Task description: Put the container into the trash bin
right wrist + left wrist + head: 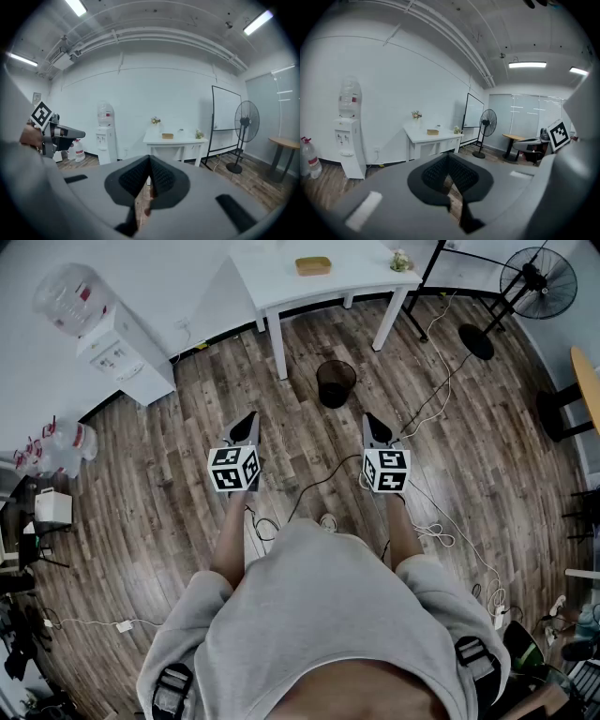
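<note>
Grey shirt fabric over the person's shoulders and chest [319, 615] fills the bottom of the head view, with both forearms reaching forward toward 12 o'clock over a wood-plank floor [169, 521]. At the end of the left forearm, the left gripper [249, 423] points ahead and slightly down; its own view shows the two ribbed pads clenched tip to tip with nothing between them. Just to its 3 o'clock side, apart from it, the right gripper [373, 427] is held the same way, and its view likewise shows the pads pressed together on nothing. Beyond and between the two grippers, at 12 o'clock, a black trash bin [336, 382] stands upright on the floor, well apart from both sets of tips. Farther along the same 12 o'clock line is a white table [272, 282] against the wall, and the container [313, 265], a low tan box, sits on its top near the middle, out of reach of either gripper. A small plant [400, 261] stands at the table's 3 o'clock end. At 10 o'clock a white water dispenser [117, 343] with a bottle on top stands by the wall, and spare water bottles [56, 451] lie at 9 o'clock. A pedestal fan [537, 282] stands at 2 o'clock, with loose cables [441, 399] trailing across the floor from that side toward the person.
</note>
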A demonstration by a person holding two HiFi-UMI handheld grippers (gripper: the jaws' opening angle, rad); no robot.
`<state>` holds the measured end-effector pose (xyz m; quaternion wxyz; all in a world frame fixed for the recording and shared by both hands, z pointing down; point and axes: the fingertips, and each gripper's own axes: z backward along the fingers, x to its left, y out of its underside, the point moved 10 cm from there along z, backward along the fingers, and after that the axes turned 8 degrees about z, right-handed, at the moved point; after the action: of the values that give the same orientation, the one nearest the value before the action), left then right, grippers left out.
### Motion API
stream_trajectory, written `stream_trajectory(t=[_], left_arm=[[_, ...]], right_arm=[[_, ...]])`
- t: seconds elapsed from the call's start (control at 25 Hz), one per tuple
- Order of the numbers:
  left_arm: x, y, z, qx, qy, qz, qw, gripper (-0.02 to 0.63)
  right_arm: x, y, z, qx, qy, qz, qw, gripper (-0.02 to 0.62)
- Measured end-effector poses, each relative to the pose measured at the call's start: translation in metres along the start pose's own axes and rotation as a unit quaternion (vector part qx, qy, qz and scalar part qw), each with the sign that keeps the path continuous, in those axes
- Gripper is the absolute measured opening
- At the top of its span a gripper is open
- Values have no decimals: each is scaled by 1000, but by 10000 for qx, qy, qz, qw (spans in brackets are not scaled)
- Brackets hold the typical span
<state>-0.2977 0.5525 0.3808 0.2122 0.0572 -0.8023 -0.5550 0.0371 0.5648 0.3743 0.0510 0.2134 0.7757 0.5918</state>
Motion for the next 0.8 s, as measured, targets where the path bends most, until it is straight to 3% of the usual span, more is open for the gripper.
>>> stream_trajectory(t=[0.36, 0.56, 0.64, 0.8], left_arm=[[-8, 2, -6, 25, -14, 51, 10000, 9], [-16, 5, -8, 51, -25, 47, 10000, 9], [-21, 6, -9, 52, 2, 43, 10000, 9], [-32, 7, -16, 61, 56, 12, 10000, 9]], right_arm=[[-7, 5, -2, 46, -101, -15, 9999, 14], [-13, 7, -2, -165, -419, -188, 9988, 22], [-14, 8, -2, -218, -549, -209, 9980, 162], [-19, 12, -4, -149, -585, -116, 9981, 178]])
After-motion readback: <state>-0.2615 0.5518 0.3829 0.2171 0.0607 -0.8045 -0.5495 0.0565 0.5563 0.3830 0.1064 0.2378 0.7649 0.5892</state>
